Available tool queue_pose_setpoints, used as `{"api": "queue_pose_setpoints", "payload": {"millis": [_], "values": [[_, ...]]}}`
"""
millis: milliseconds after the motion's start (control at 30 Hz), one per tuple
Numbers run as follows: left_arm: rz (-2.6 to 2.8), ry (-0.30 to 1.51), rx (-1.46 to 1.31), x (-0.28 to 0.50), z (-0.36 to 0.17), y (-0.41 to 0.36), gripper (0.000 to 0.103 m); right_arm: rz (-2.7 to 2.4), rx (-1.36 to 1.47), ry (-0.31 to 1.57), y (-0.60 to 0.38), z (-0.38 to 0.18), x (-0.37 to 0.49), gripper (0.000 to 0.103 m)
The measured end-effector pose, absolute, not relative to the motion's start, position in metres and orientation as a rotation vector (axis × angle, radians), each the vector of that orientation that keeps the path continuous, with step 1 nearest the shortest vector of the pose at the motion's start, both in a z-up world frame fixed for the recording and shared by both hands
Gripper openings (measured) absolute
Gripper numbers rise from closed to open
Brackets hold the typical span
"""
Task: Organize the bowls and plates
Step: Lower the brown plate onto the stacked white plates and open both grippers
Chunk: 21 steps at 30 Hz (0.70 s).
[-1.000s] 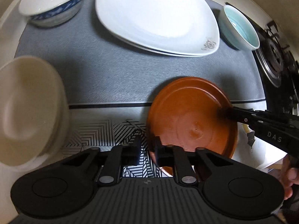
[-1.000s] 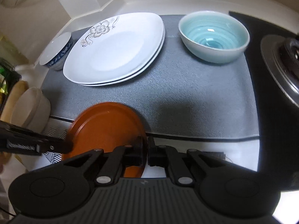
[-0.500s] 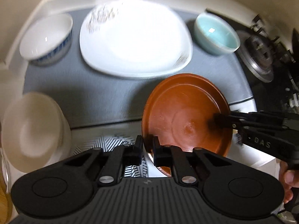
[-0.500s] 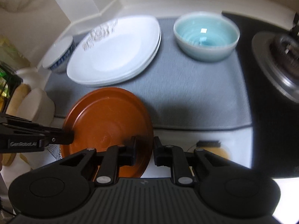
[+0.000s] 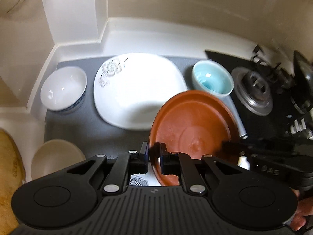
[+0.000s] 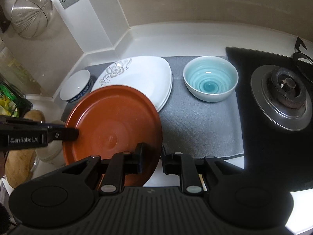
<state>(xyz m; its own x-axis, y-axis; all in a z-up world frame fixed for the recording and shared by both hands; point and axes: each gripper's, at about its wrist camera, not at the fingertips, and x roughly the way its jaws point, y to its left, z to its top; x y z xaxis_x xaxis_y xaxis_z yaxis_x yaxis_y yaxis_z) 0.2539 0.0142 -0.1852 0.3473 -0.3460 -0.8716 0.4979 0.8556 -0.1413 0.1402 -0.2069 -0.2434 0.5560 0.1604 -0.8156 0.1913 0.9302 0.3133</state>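
A round brown plate hangs above the counter, tilted, partly over the stacked white flowered plates. My left gripper is shut on its left rim. The same plate fills the lower left of the right wrist view, where the left gripper pinches its far edge. My right gripper straddles the plate's right rim with its jaws opening; a gap shows beside the right finger. A teal bowl and a white bowl with a blue pattern rest on the grey mat.
A cream bowl and a wooden board lie at the left. The black stove with its burner borders the mat on the right. A wire strainer hangs on the wall at the upper left.
Both grippers have risen with the brown plate, which now hangs over the white plates. The right gripper's jaws, shut on the rim a second ago, have parted.
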Motion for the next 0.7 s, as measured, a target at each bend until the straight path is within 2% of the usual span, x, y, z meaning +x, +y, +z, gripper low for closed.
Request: {"api": "queue_pose_setpoints", "payload": {"millis": [300,700], "values": [[-0.489,1.018,0.112,0.297,-0.179,0.011,0.011,0.002,0.367,0.971,-0.202,-0.234,0.175,0.025],[-0.279,1.119,-0.042,0.41,-0.257,0.007,0.012,-0.022,0.443,0.988,-0.208,-0.285,0.304,0.024]]}}
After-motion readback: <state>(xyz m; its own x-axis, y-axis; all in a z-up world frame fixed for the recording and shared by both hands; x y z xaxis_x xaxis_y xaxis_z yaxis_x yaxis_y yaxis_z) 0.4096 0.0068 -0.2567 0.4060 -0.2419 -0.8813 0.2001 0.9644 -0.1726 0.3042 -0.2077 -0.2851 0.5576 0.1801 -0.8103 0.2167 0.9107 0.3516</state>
